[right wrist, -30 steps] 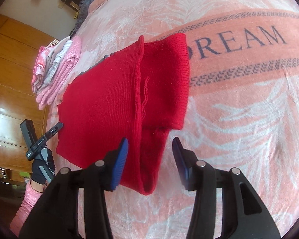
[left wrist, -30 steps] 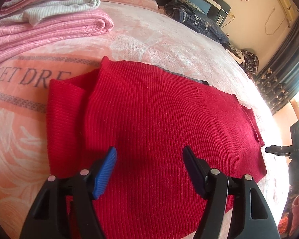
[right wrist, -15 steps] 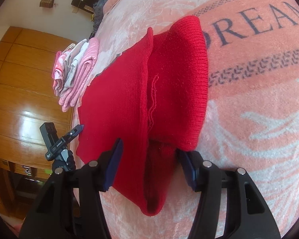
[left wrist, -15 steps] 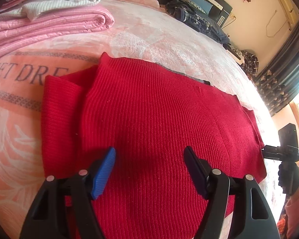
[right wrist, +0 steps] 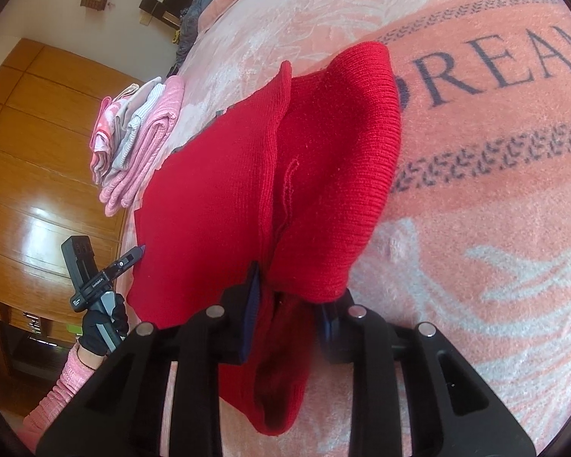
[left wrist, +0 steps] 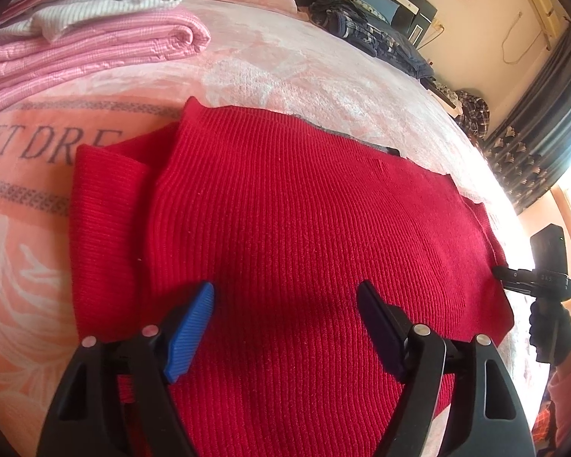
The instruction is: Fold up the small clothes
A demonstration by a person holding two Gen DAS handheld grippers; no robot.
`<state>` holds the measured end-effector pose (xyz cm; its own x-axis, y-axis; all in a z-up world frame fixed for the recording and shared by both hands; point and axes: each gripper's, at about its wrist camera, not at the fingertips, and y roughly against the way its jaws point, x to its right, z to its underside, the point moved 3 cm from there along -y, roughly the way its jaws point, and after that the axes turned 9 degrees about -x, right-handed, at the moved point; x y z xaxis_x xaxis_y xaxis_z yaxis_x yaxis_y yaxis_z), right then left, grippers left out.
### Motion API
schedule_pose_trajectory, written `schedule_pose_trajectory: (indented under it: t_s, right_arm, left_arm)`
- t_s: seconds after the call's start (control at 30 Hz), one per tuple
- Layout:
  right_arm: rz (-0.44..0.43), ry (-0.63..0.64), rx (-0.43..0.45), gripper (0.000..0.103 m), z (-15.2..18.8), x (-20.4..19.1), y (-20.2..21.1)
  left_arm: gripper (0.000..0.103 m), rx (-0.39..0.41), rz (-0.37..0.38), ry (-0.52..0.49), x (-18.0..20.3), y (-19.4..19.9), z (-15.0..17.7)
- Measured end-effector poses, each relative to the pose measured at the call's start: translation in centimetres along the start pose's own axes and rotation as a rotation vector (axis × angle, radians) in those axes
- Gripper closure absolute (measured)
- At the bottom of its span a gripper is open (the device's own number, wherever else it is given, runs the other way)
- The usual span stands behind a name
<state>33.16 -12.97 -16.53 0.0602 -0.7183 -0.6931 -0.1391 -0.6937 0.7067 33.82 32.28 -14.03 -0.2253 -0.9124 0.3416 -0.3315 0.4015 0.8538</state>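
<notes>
A red ribbed sweater [left wrist: 304, 209] lies flat on the bed, one sleeve [left wrist: 102, 198] folded in at its left side. My left gripper [left wrist: 285, 293] hovers open just above the sweater's near half, with nothing between the blue pads. In the right wrist view the sweater [right wrist: 209, 209] runs away from me, its sleeve [right wrist: 342, 152] on the right. My right gripper [right wrist: 291, 301] is shut on the bunched near fold of the sweater, and red cloth hangs below the jaws. The left gripper [right wrist: 133, 257] shows beside the sweater's left edge, and the right gripper [left wrist: 514, 278] at its right edge.
A stack of folded pink and white clothes [left wrist: 76, 49] sits at the back left, also seen as the stack [right wrist: 133, 152]. The peach blanket [right wrist: 476, 228] with dark lettering covers the bed. Dark bedding and pillows [left wrist: 361, 26] lie by the headboard. A gloved hand [right wrist: 99, 327] holds the left gripper.
My right gripper has moved forward onto the sweater's near fold and its jaws have closed on the cloth. The left gripper has stayed open, drifting slightly closer over the sweater.
</notes>
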Motion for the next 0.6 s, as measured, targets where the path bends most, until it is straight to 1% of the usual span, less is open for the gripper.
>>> schedule_pose_trajectory:
  t_s: [0.2, 0.33, 0.6]
  right_arm:
    - [0.021, 0.003, -0.001, 0.081, 0.02, -0.19, -0.21]
    - [0.018, 0.001, -0.002, 0.081, -0.03, -0.1, -0.21]
    - [0.022, -0.009, 0.009, 0.083, -0.05, -0.36, -0.32]
  left_arm:
    - [0.025, -0.003, 0.02, 0.012, -0.28, 0.05, -0.08]
    - [0.025, -0.002, 0.013, 0.005, -0.2, -0.05, -0.06]
    - [0.021, 0.0, -0.001, -0.018, 0.22, -0.25, 0.18]
